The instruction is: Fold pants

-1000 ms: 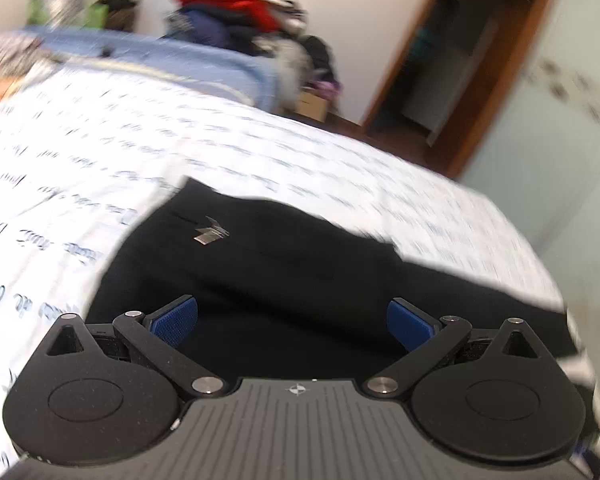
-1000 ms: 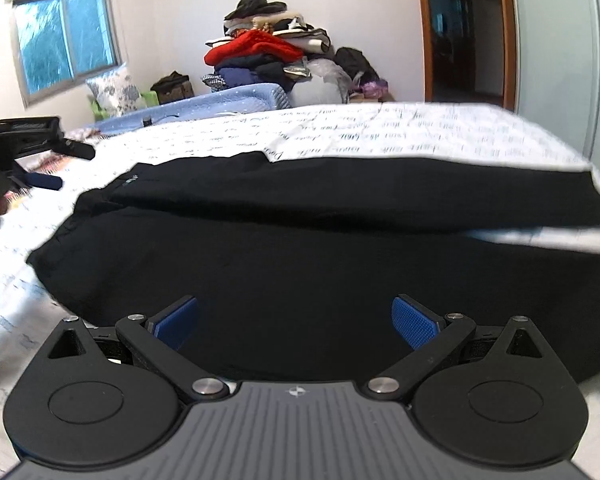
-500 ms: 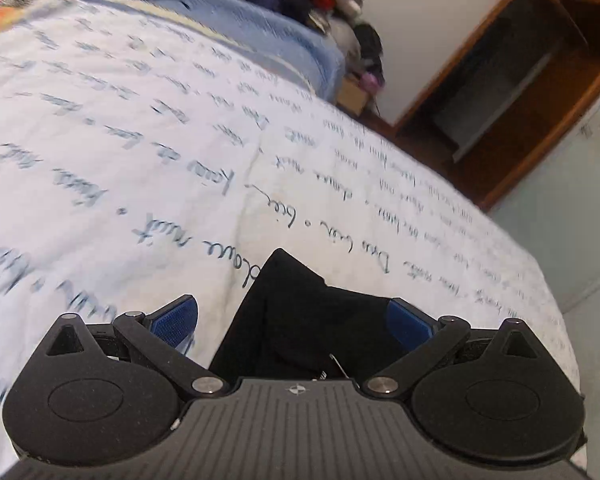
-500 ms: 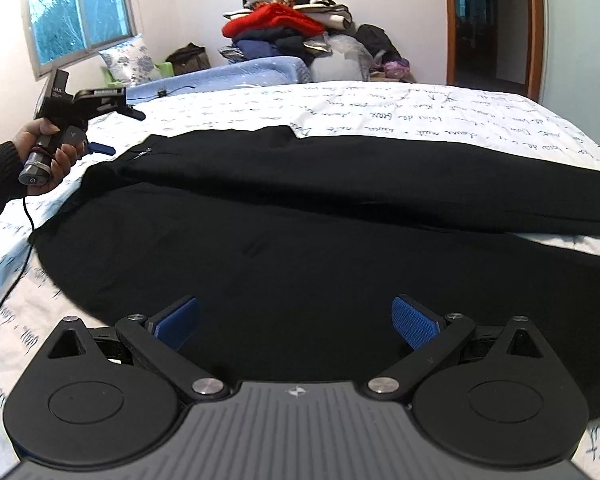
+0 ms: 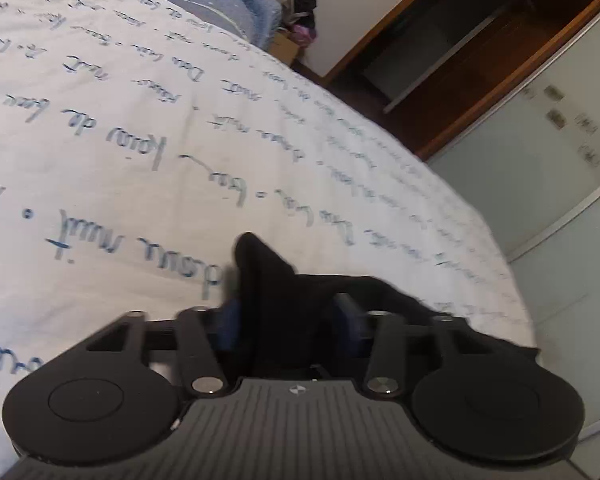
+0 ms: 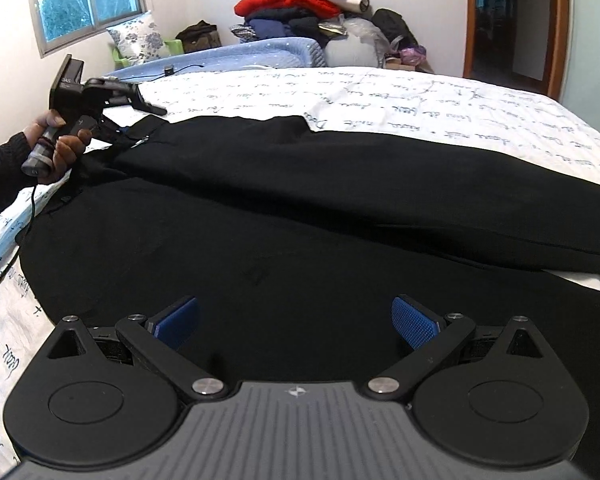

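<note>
Black pants point(image 6: 300, 208) lie spread across the bed, waist at the left, legs running right. In the right wrist view my left gripper point(image 6: 140, 120), held in a hand, sits at the waistband's far corner. In the left wrist view that gripper point(image 5: 288, 320) is shut on a bunched fold of the black pants point(image 5: 268, 276), which rises between the blue pads point(image 5: 228, 326). My right gripper point(image 6: 296, 322) is open and empty, low over the near pant leg.
The bed has a white sheet with blue script point(image 5: 140, 152). A blue blanket point(image 6: 260, 54) and a pile of clothes point(image 6: 300, 4) lie at the far end. A wooden doorway point(image 6: 516, 24) stands at the right, a window point(image 6: 84, 0) at the left.
My left gripper moved down onto the waistband corner and closed on the fabric, having been open. My right gripper stayed open and shifted slightly closer over the pants.
</note>
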